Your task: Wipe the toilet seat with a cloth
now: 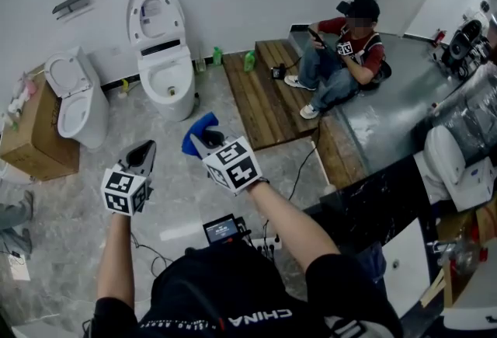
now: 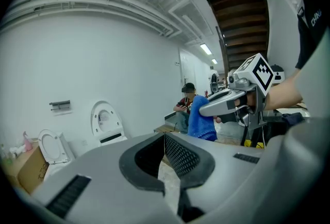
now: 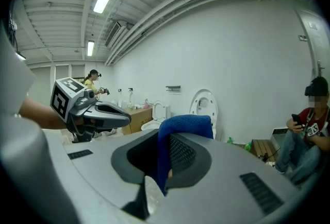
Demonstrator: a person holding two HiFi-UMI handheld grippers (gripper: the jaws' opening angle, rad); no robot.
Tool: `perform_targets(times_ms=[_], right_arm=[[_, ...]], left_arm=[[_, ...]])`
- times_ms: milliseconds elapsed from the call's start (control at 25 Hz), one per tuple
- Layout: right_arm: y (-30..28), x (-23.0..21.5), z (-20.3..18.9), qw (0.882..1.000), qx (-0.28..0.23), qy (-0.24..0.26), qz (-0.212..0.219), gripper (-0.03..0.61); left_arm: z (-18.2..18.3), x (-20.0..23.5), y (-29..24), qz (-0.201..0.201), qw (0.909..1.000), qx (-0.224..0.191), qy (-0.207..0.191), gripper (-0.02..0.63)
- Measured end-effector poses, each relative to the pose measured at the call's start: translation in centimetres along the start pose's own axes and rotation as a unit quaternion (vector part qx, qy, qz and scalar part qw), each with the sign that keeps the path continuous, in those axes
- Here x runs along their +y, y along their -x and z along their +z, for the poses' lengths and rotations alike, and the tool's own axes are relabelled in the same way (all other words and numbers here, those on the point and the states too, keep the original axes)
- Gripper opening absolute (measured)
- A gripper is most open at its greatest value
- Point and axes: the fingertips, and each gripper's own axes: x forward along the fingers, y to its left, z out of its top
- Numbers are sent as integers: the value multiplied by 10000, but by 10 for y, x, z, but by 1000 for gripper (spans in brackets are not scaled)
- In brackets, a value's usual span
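A white toilet [image 1: 165,64] stands against the far wall with its lid raised; it also shows in the left gripper view [image 2: 107,126] and the right gripper view [image 3: 204,107]. My right gripper [image 1: 205,141] is shut on a blue cloth [image 1: 199,131], held in the air well short of the toilet. The cloth [image 3: 180,126] drapes over the closed jaws of that gripper [image 3: 165,162]. My left gripper [image 1: 146,150] hangs to the left, shut with nothing in it [image 2: 165,158]. From it I see the right gripper [image 2: 227,102] and the cloth [image 2: 201,121].
A second toilet [image 1: 74,99] and a cardboard box [image 1: 29,136] stand at the left. A wooden platform [image 1: 264,92] with green bottles [image 1: 249,60] lies right of the toilet. A person [image 1: 345,57] sits on a grey step. Cables [image 1: 299,173] cross the floor.
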Motion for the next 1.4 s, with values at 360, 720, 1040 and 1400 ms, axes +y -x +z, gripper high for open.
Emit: perform_targets(times_ms=[360,720,1040,1400], right_arm=[[5,-37,-10,9999,20,-46,127,44],[2,-75,-43,9993,228,-272,139,44],[-48,-114,-50,9985,373,-383,-84,44],[-157,-153,34,9987,-45,-17,-515,44]], left_arm=[[2,-9,-29,134,9998,129,9,14],[-15,-2,-51,328,9989,327,79,14],[-26,65,-97,307,9988,297,242,14],[-16,197,-166,-30,9996,211,199,14]])
